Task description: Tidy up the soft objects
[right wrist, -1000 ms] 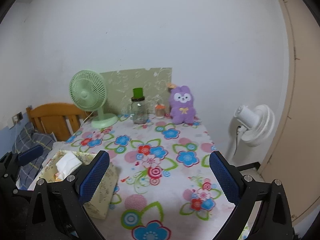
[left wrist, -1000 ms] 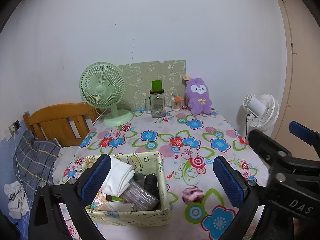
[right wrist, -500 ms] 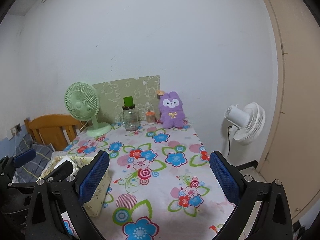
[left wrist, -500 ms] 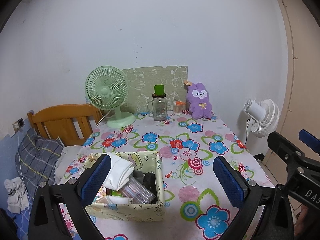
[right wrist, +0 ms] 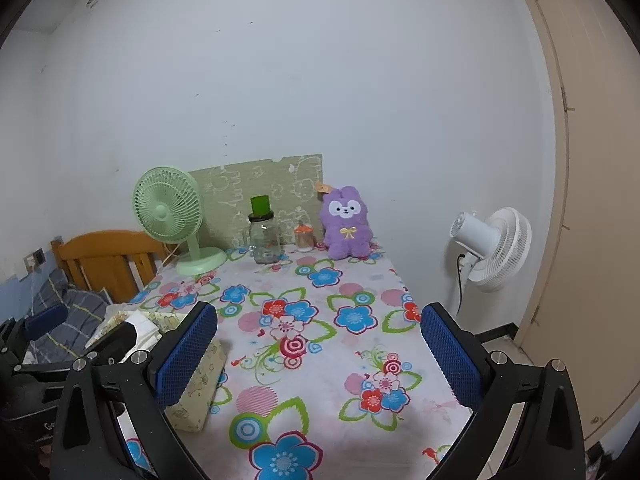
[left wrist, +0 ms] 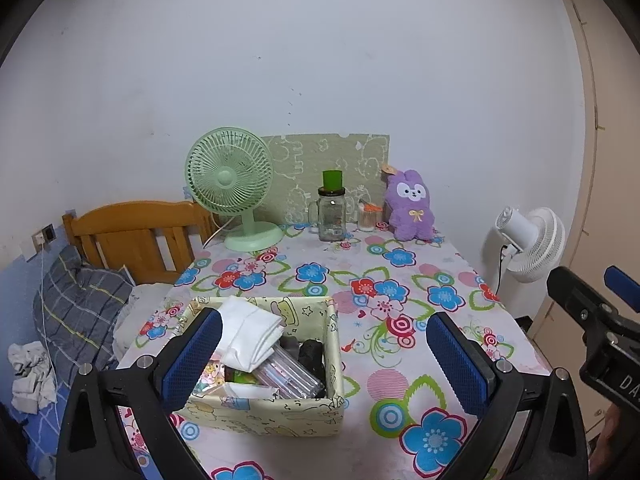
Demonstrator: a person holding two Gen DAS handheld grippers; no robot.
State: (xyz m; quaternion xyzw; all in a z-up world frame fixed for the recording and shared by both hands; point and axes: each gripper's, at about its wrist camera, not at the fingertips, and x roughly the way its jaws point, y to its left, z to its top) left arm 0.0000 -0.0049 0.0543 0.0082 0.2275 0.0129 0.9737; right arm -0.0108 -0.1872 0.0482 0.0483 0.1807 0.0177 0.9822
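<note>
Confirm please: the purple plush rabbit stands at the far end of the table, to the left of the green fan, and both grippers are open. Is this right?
Not quite. In the left wrist view the purple plush rabbit stands to the right of the green fan, not the left. It is at the table's far end, and the left gripper and right gripper are open.

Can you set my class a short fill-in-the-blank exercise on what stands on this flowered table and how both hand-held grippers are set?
1. The purple plush toy stands at the far edge of the table, against the ____.
2. The folded white cloth lies in the fabric ____.
3. The jar stands between the plush toy and the green ____.
4. The left hand-held gripper and the right hand-held gripper are both ____.

Missing words: wall; box; fan; open
</note>
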